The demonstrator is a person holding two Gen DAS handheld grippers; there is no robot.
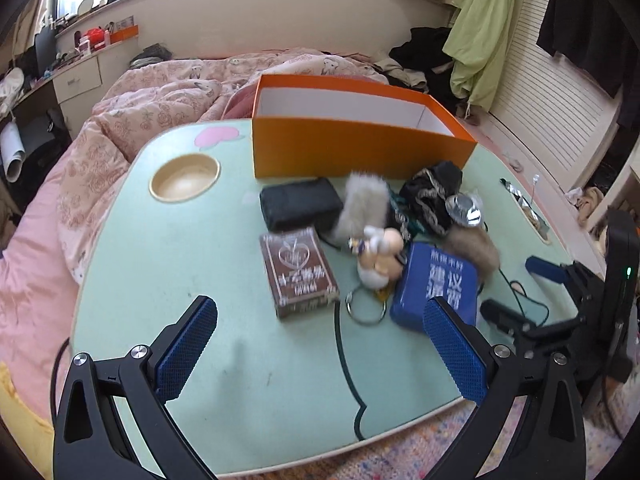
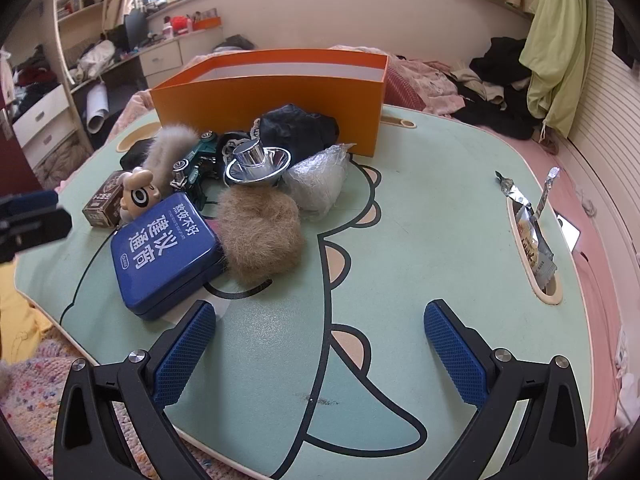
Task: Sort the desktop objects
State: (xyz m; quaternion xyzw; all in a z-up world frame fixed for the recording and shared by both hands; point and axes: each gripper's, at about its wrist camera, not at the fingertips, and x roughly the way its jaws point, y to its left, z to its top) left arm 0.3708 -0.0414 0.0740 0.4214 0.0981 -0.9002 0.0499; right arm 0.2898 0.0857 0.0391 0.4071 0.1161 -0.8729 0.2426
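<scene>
A pile of small objects lies on the green lap table (image 1: 200, 280) in front of an open orange box (image 1: 352, 152) (image 2: 272, 96). It includes a blue tin (image 1: 436, 288) (image 2: 168, 252), a brown card box (image 1: 298, 272) (image 2: 102, 200), a black pouch (image 1: 300, 204), a doll keychain (image 1: 380, 258) (image 2: 138, 196), a grey fur piece (image 1: 366, 204) (image 2: 172, 148), a tan fur ball (image 2: 260, 236), a chrome cup (image 2: 256, 164), a green toy car (image 2: 196, 164), a bubble-wrap bundle (image 2: 320, 180) and black cloth (image 2: 296, 128). My left gripper (image 1: 320, 344) is open near the table's front edge. My right gripper (image 2: 320, 344) is open over bare table.
The table rests on a bed with a pink quilt (image 1: 160, 112). A round cup recess (image 1: 185, 176) sits at the table's left, a slot with snack wrappers (image 2: 532, 236) at its right. A desk (image 2: 168, 52) and hanging clothes (image 2: 556, 44) stand behind.
</scene>
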